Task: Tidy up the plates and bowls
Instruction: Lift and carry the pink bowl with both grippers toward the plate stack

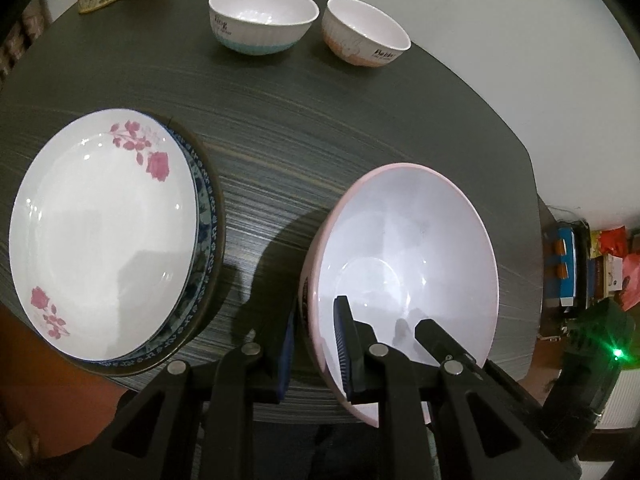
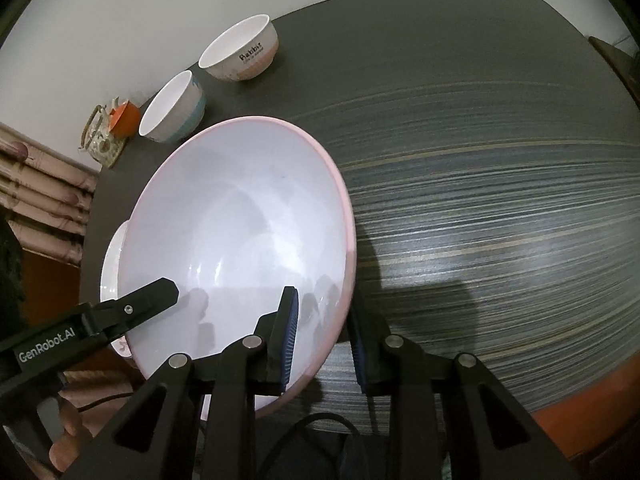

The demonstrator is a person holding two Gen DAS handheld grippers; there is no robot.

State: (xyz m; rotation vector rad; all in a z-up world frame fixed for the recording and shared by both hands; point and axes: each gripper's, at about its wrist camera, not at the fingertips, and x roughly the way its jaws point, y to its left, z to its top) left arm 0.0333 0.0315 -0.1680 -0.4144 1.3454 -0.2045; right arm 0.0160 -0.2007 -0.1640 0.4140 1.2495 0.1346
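The large pink bowl sits tilted at the table's near edge, held on both sides. The left gripper pinches its left rim; the right gripper straddles the right rim, contact unclear. The plate stack lies left.

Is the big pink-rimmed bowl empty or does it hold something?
Empty: the pink-rimmed bowl shows a bare white inside in both wrist views.
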